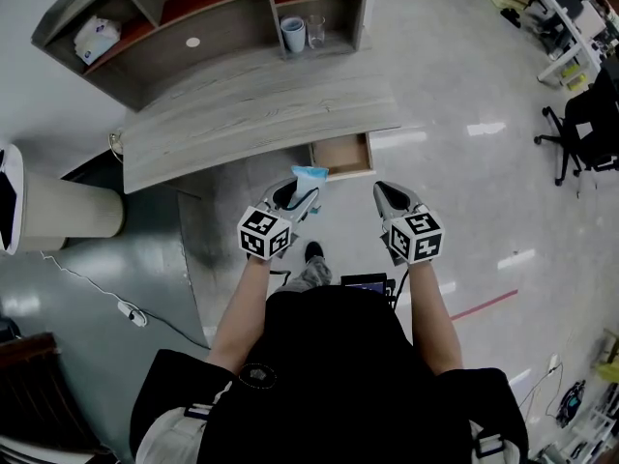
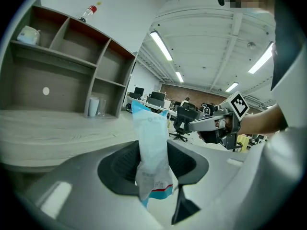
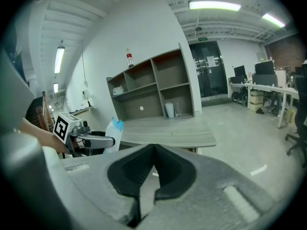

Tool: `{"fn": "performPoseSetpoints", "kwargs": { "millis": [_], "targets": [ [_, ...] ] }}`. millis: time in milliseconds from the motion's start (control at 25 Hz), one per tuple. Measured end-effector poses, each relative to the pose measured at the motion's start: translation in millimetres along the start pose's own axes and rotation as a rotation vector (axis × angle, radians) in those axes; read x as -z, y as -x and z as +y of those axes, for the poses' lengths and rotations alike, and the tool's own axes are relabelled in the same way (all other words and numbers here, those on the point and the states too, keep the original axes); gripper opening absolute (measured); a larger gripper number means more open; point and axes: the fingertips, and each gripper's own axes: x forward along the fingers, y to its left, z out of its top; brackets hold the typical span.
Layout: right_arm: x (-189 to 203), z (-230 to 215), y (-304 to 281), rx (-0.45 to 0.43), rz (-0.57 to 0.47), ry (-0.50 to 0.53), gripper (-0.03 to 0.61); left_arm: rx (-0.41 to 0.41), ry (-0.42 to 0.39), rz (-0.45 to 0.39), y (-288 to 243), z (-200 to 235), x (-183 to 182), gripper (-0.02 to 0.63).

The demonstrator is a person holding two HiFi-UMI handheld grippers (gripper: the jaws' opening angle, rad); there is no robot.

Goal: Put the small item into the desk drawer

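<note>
Polished grey floor fills the head view, with a curved wood-grain counter (image 1: 251, 114) and its shelf unit (image 1: 203, 8) at the upper left. An open drawer (image 1: 340, 156) juts from the counter's lower edge near the frame's centre. The left tongs (image 1: 298, 191) clamp a small pale-blue packet (image 1: 310, 174), which stands upright between the pads; in the head view it overlaps the drawer's lower-left corner. The right tongs (image 1: 385, 195) are pressed together with nothing between them, just below and right of the drawer. A white cup (image 1: 293, 34) and a clear glass (image 1: 316, 31) stand side by side in a shelf compartment at top centre.
</note>
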Motion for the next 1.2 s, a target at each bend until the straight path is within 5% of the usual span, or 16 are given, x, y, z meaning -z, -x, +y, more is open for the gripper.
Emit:
{"fn": "performPoseSetpoints", "kwargs": {
  "millis": [560, 1200],
  "targets": [
    [-18, -7, -40, 0.039, 0.016, -0.022, -0.005, 0.054, 0.001, 0.018, -26, 40, -15, 0.173],
    [-53, -41, -42, -0.071, 0.009, 0.045, -0.005, -0.057, 0.031, -0.041, -51, 28, -43, 0.173]
  ]
}}
